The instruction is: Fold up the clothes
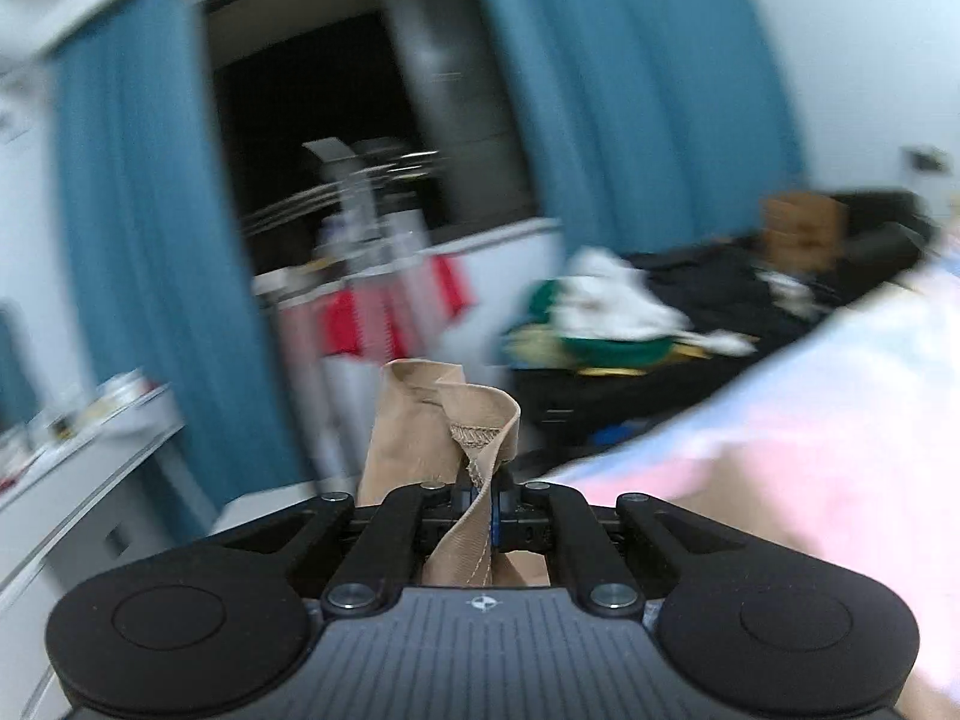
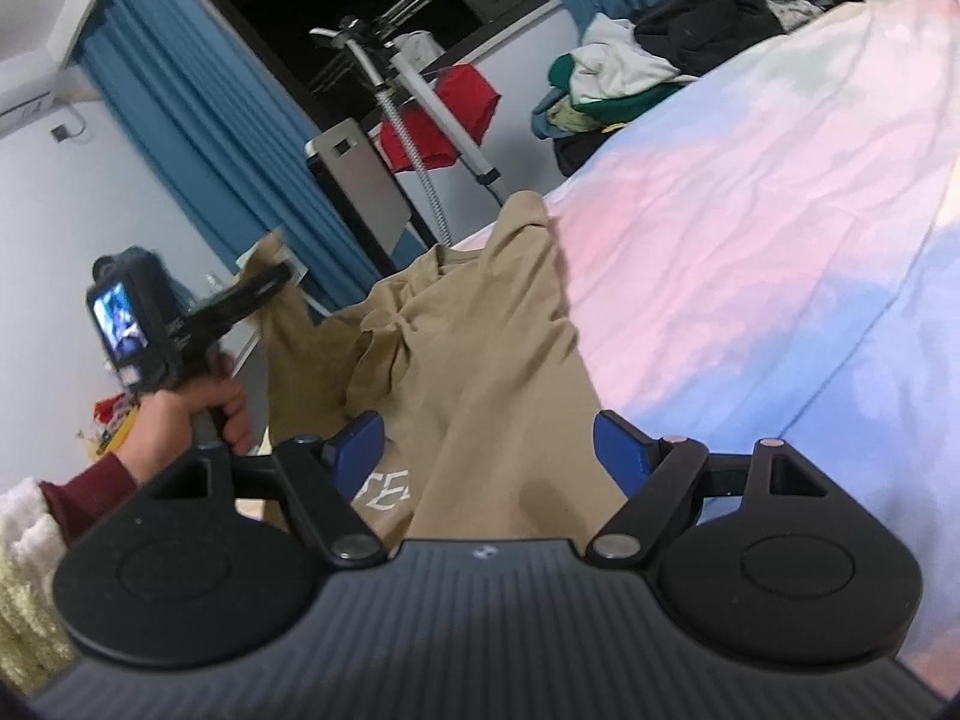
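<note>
Right gripper [image 2: 486,450]: jaws spread, tan shirt [image 2: 480,360] passing between them untouched, lying on the pink-and-blue bed cover [image 2: 750,240]. Left gripper [image 1: 480,504]: jaws pressed together, pinching a hemmed shirt edge lifted off the bed. Beyond: heaped clothes [image 2: 606,84], blue curtains [image 2: 198,114] and dark window; left view is motion-blurred.

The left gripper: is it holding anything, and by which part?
The left gripper pinches the tan T-shirt by a stitched hem edge.
</note>
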